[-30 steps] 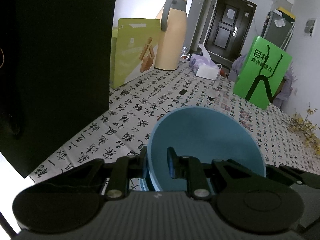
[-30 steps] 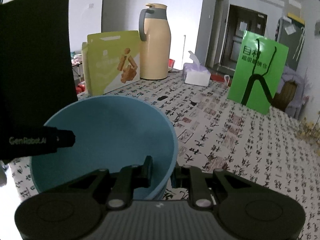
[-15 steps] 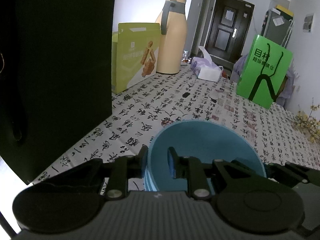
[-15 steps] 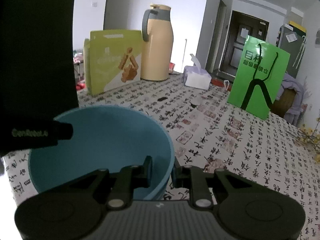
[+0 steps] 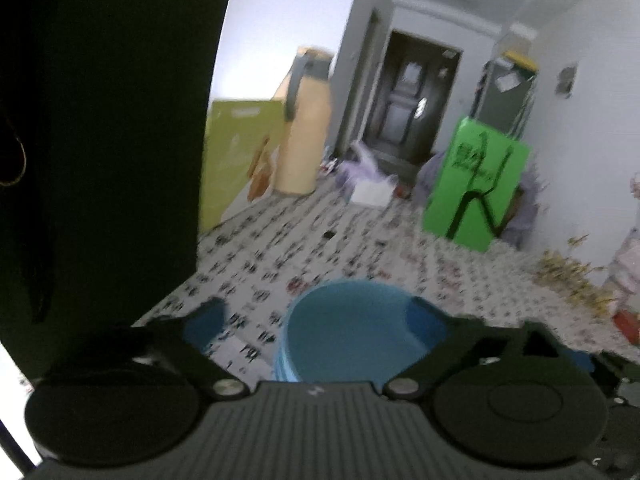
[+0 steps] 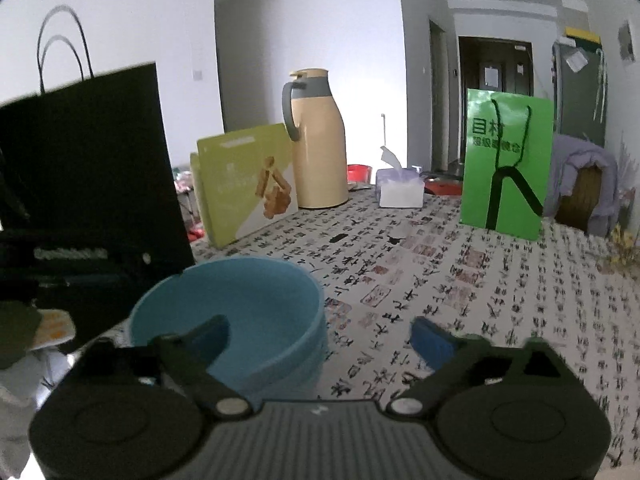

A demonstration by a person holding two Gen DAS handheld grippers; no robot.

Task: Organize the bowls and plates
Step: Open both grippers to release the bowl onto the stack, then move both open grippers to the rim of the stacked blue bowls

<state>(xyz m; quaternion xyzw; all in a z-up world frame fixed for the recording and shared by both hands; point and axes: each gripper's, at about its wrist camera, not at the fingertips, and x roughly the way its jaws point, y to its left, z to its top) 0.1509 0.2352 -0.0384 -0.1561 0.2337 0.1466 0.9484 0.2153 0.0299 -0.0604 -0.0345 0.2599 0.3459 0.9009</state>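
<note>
**Ana:** Hand-held gripper on the left (image 5: 316,320) is standing wide open, its jaws having just been opening; the blue bowls (image 5: 360,332) are sitting between the fingers, unpinched. The right hand-held gripper (image 6: 324,332) has just been opening too and is gripping nothing, with its left finger hanging over the bowl rim.

**Ben:** Where are the bowls resting?

**Ana:** On the surface (image 6: 500,280), nested in a stack (image 6: 232,312), at about 10 o'clock from the right hand-held gripper in its view, just in front of the black bag (image 6: 88,168).

**Ben:** How are they likely handling?

**Ana:** I'm judging them light and stiff, probably plastic, with smooth walls that could be slipping. Pinching the rim, one finger inside and one outside, is looking safest. Nested bowls may be sticking together.

**Ben:** And the room?

**Ana:** A calligraphy-print cloth is covering the surface. At 12 o'clock in the right view a beige thermos jug (image 6: 316,140) is standing, an olive box (image 6: 244,180) beside it at 11, a tissue box (image 6: 400,188) near 1, a green bag (image 6: 504,164) at 2. A dark door (image 6: 496,92) is showing behind.
</note>
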